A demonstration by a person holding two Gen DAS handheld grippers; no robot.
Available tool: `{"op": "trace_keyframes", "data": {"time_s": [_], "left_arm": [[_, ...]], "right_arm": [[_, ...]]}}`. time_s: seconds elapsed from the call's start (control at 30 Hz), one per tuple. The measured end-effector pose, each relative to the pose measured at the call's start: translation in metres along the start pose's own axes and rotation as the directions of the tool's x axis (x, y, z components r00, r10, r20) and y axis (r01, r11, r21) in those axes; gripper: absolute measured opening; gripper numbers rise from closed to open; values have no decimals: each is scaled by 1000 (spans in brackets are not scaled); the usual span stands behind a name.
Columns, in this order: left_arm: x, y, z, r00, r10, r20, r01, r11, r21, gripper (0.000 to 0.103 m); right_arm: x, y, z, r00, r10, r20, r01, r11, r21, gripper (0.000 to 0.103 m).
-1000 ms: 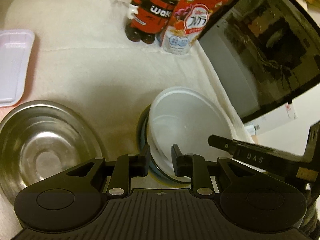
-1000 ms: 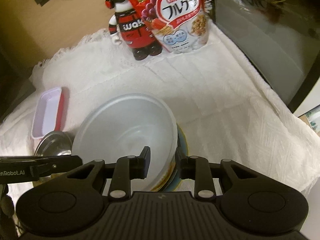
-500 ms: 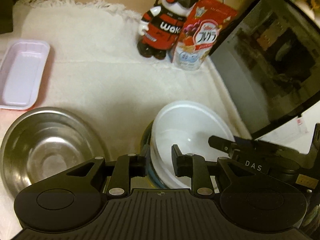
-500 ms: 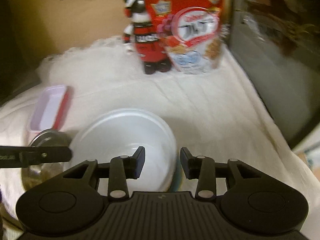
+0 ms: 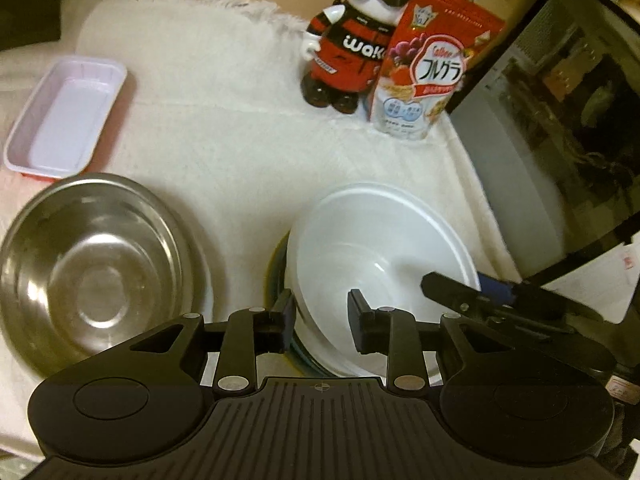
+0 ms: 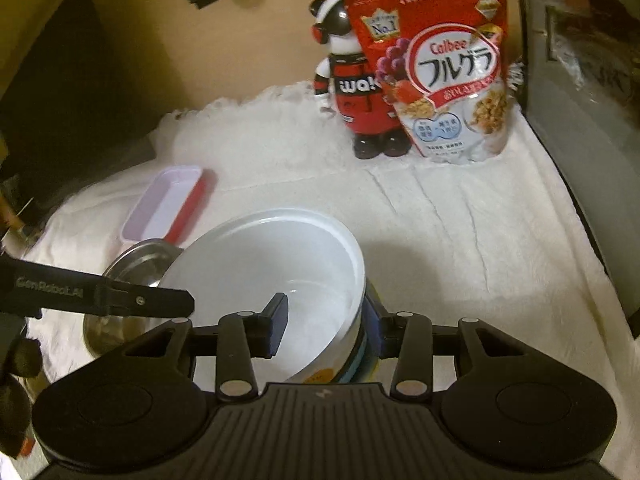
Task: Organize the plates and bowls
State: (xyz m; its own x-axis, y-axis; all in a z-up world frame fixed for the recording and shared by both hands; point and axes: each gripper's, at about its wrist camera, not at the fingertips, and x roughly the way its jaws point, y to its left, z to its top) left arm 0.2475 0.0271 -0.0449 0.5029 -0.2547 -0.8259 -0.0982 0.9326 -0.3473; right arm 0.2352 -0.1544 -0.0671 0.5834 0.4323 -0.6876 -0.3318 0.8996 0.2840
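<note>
grippers' jaws opening, white bowl (image 5: pixel 380 248) released

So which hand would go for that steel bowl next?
Probably the left. The steel bowl sits right beside the left hand-held gripper, whose jaws are opening around the white bowl; the right hand-held gripper is farther away.

both wrist views look steeply down, close over the white bowl (image 5: pixel 380 248), from opposite sides.

Dim, warm indoor light, fisheye views
Glare spots the steel bowl (image 5: pixel 96 272); edges bend and darken; cereal bag (image 6: pixel 444 72) slightly blurred.
</note>
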Motion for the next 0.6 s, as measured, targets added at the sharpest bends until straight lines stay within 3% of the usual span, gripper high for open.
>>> {"op": "trace_keyframes", "data": {"time_s": [0.43,0.6], "left_arm": [[2,-9,2,997,76,-5,-76,997,-33,31],[11,-10,2,997,71,-31,-72,997,-24,32]], "right_arm": [[17,-19,1,996,84,1,-84,995,51,45],[22,-23,1,997,78,-20,-77,995,66,46]]}}
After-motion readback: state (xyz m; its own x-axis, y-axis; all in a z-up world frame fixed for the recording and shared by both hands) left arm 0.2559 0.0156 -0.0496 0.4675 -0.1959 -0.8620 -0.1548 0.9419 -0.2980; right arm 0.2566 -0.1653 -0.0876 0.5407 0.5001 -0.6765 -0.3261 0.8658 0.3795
